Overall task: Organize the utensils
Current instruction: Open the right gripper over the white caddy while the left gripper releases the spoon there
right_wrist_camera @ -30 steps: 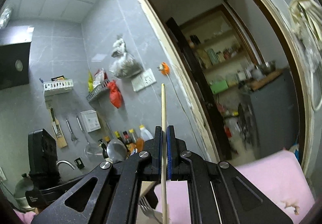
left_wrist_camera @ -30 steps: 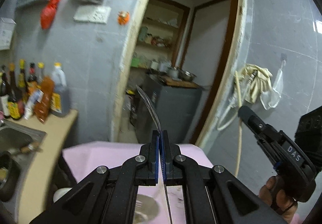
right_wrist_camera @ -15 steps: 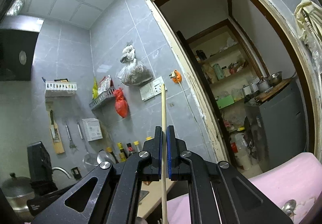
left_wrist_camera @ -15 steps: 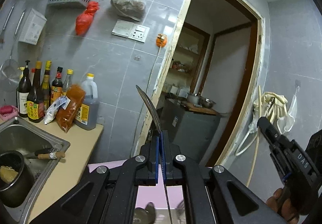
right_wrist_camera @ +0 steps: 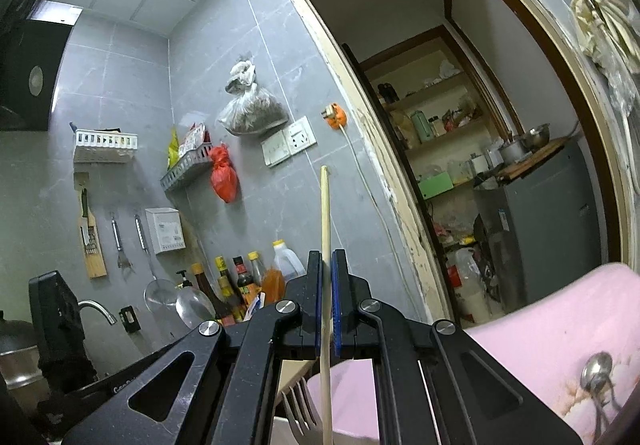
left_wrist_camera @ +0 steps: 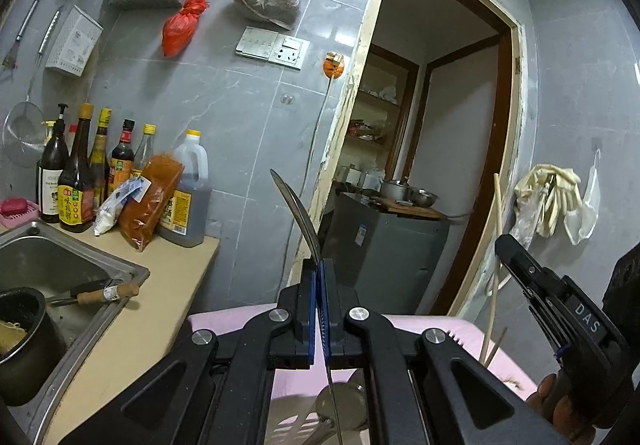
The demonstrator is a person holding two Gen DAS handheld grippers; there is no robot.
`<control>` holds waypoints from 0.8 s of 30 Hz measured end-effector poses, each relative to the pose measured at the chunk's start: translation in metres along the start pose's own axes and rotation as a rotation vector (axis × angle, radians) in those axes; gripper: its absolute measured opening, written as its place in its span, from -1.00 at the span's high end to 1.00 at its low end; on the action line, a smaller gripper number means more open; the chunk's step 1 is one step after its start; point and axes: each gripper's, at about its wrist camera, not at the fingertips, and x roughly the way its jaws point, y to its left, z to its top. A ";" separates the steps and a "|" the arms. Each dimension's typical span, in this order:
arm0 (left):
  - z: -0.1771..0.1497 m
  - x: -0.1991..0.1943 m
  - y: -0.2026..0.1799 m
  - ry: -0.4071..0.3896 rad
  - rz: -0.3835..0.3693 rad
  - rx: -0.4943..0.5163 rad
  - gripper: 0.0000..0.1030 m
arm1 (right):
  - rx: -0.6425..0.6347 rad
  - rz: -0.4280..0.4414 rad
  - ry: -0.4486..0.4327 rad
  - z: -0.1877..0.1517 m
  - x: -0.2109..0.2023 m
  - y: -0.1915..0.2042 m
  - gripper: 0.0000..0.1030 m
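Observation:
My left gripper (left_wrist_camera: 320, 265) is shut on a thin metal spoon (left_wrist_camera: 298, 205), seen edge-on and standing up between the blue pads; its bowl (right_wrist_camera: 195, 307) shows in the right wrist view. My right gripper (right_wrist_camera: 327, 257) is shut on a pale wooden chopstick (right_wrist_camera: 325, 213) that points straight up. In the left wrist view that right gripper (left_wrist_camera: 505, 245) hangs at the right, held by a hand, with the chopstick (left_wrist_camera: 496, 229) in it. Below both grippers lie more utensils: a round metal spoon bowl (left_wrist_camera: 340, 405) and a fork (right_wrist_camera: 300, 409).
A pink cloth (left_wrist_camera: 224, 321) covers the surface below; another spoon (right_wrist_camera: 598, 369) lies on it. At left are a steel sink (left_wrist_camera: 48, 261) with a dark pot (left_wrist_camera: 20, 333), and a counter (left_wrist_camera: 160, 309) with several bottles (left_wrist_camera: 76, 181). A doorway (left_wrist_camera: 440, 165) opens ahead.
Both grippers have sunk and shifted sideways, bringing the sink, counter and bottles further into the left wrist view. The spoon and the chopstick stay clamped as before.

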 end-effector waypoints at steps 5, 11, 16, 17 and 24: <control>-0.015 0.000 -0.006 -0.001 -0.002 0.034 0.95 | -0.033 -0.026 0.001 -0.010 -0.001 -0.002 0.92; -0.026 -0.001 -0.011 0.000 0.001 0.065 0.95 | -0.087 -0.047 0.014 -0.019 -0.001 -0.003 0.92; -0.033 -0.001 -0.013 0.021 0.007 0.090 0.95 | -0.119 -0.079 0.033 -0.026 -0.003 -0.002 0.92; -0.034 0.000 -0.014 0.029 0.007 0.096 0.95 | -0.125 -0.084 0.038 -0.027 -0.003 -0.001 0.92; -0.035 -0.003 -0.014 0.084 -0.007 0.077 0.94 | -0.126 -0.102 0.091 -0.029 -0.009 -0.002 0.91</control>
